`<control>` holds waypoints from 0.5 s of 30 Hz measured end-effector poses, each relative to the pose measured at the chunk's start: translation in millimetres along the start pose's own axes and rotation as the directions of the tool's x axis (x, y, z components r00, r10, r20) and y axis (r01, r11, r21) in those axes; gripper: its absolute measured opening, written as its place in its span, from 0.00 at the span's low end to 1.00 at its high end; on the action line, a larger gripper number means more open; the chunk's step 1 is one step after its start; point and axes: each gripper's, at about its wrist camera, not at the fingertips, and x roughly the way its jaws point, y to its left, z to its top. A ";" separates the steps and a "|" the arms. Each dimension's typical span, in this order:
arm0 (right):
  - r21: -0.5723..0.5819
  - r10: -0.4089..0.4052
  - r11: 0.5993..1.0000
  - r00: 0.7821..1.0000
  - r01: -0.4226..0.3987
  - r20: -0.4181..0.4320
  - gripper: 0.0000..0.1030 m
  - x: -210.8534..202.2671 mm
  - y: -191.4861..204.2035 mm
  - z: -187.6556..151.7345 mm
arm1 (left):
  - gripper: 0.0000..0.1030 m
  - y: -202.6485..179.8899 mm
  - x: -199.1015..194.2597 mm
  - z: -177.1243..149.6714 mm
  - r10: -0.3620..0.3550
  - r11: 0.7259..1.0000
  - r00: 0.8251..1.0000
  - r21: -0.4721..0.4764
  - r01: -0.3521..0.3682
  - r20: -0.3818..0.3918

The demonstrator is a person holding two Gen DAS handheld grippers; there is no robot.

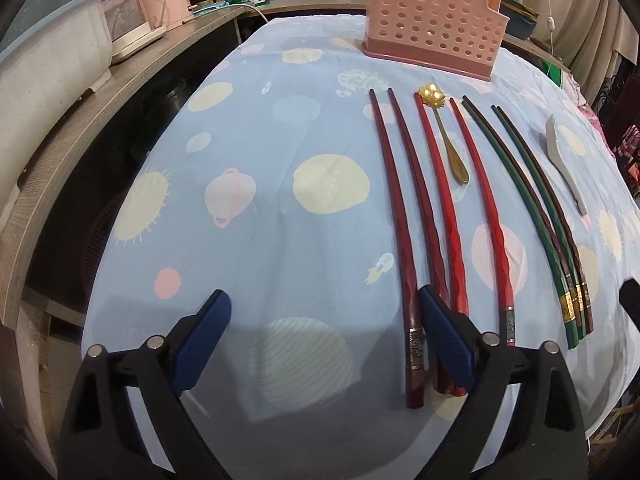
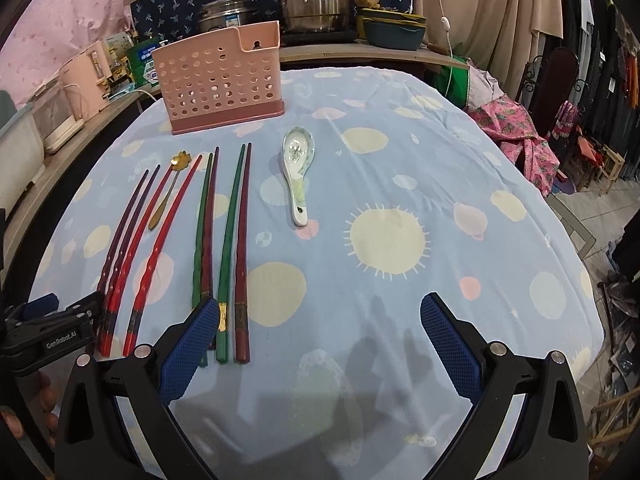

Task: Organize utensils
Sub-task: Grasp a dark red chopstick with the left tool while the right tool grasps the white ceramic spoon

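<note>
Slender tapered chopsticks (image 1: 404, 216) lie on patterned cloth (image 1: 248, 208); both tongs gape apart, empty.

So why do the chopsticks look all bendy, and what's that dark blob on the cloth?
Both wrist views: fisheye lenses bow the chopsticks. Right wrist view: the blob is shadow on the tablecloth between the right gripper's open fingers.

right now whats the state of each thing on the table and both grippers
pink holder: upright, looks empty
chopsticks: lying flat in a row
gold spoon: flat among red chopsticks
white spoon: flat, bowl up
left gripper: open, holding nothing
right gripper: open, holding nothing
</note>
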 end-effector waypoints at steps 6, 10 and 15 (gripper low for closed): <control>-0.007 -0.005 1.000 1.000 0.005 0.026 0.80 28.4 1.7 25.8 | 0.63 -1.6 -2.1 3.6 -0.030 1.000 1.000 0.006 0.030 0.008; 0.003 0.012 1.000 1.000 -0.012 0.023 0.70 50.4 1.8 42.4 | 0.51 1.0 -1.0 7.2 -0.036 0.999 0.999 -0.002 0.036 0.011; -0.018 0.024 1.000 1.000 -0.024 0.002 0.52 74.1 9.8 56.1 | 0.46 1.8 1.1 10.3 -0.038 0.999 0.999 0.004 0.037 0.013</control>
